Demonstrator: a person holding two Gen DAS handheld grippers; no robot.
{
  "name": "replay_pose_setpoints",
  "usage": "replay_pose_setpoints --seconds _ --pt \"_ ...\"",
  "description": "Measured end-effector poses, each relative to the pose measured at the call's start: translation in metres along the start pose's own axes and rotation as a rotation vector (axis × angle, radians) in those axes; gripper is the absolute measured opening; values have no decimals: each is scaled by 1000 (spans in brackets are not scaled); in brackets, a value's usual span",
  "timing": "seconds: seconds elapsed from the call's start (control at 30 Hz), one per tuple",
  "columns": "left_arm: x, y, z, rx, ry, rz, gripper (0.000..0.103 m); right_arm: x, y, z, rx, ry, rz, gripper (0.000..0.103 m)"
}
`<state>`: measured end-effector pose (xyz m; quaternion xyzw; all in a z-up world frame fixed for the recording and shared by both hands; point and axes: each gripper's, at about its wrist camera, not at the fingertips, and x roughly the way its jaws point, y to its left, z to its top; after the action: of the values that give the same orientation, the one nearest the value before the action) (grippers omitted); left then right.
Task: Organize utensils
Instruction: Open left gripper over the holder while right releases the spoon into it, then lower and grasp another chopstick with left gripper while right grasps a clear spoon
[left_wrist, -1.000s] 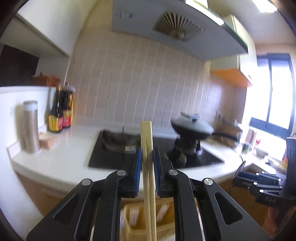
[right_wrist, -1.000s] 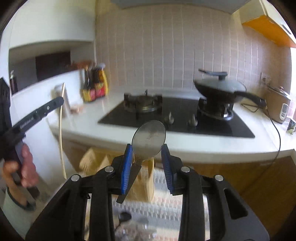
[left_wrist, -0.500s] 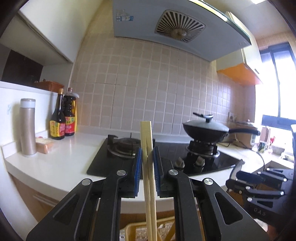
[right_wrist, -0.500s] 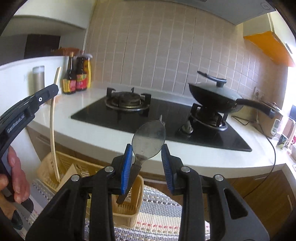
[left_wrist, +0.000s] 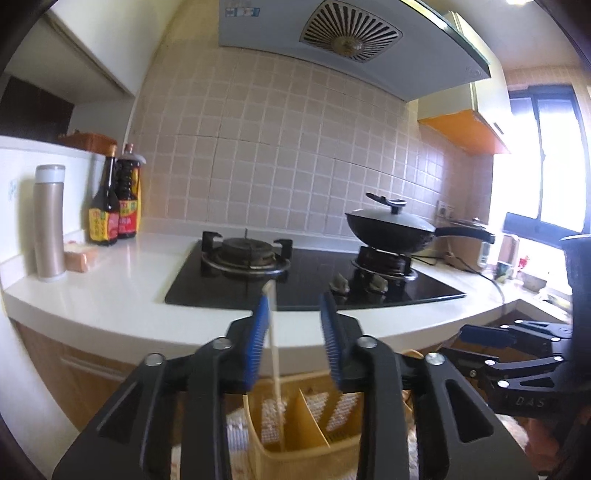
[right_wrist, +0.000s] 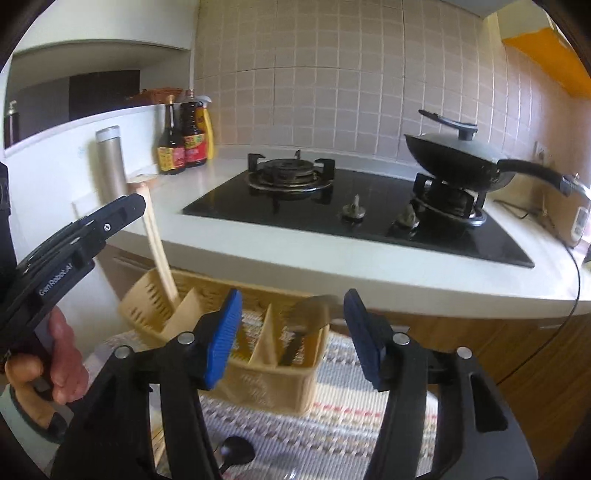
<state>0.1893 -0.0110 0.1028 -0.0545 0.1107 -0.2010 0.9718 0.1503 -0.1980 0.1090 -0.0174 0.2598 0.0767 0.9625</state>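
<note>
Now both black grippers' blue-padded jaws have just been opening: the left gripper (left_wrist: 295, 325) is standing apart with the pale wooden chopsticks (left_wrist: 272, 354) leaning loose beside its left pad, ends down in the yellow slotted plastic utensil basket (right_wrist: 147, 306) below. Beyond the right gripper (right_wrist: 291, 332), gaping too, the blurred metal spoon (right_wrist: 310, 314) is lying free over the basket's right compartment, under the white countertop (right_wrist: 332, 258).

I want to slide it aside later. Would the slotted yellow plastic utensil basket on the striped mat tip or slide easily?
The slotted yellow plastic utensil basket looks light, so probably slides easily. Tall pale chopsticks leaning in its end compartment might tip it slightly.
</note>
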Motion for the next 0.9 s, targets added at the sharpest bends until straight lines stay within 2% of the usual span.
replay_pose_setpoints --seconds 0.13,0.3,0.37,0.43,0.53,0.57,0.63,0.77,0.9 --pt "-31 4 3 -39 66 -51 40 -19 -4 -8 43 41 45 54" --pt "-51 3 2 -58 220 -71 40 -49 -5 -18 60 91 35 54" --pt "-53 3 -7 -73 321 -107 40 -55 -7 -24 76 126 48 54" --pt "-44 2 -24 -79 464 -131 40 -57 -9 -34 97 195 35 54" --pt "-27 6 -61 -118 663 -169 37 -51 -13 -52 131 300 62 54" --pt "-22 8 -74 -136 714 -177 32 -47 -15 -59 143 338 63 53" --pt "-11 11 -98 -149 792 -184 28 -37 -17 -72 165 410 74 51" --pt "8 13 -134 -175 914 -208 27 -10 -19 -106 223 584 112 39" --pt "19 6 -149 -147 952 -178 25 8 -23 -132 263 687 130 33"
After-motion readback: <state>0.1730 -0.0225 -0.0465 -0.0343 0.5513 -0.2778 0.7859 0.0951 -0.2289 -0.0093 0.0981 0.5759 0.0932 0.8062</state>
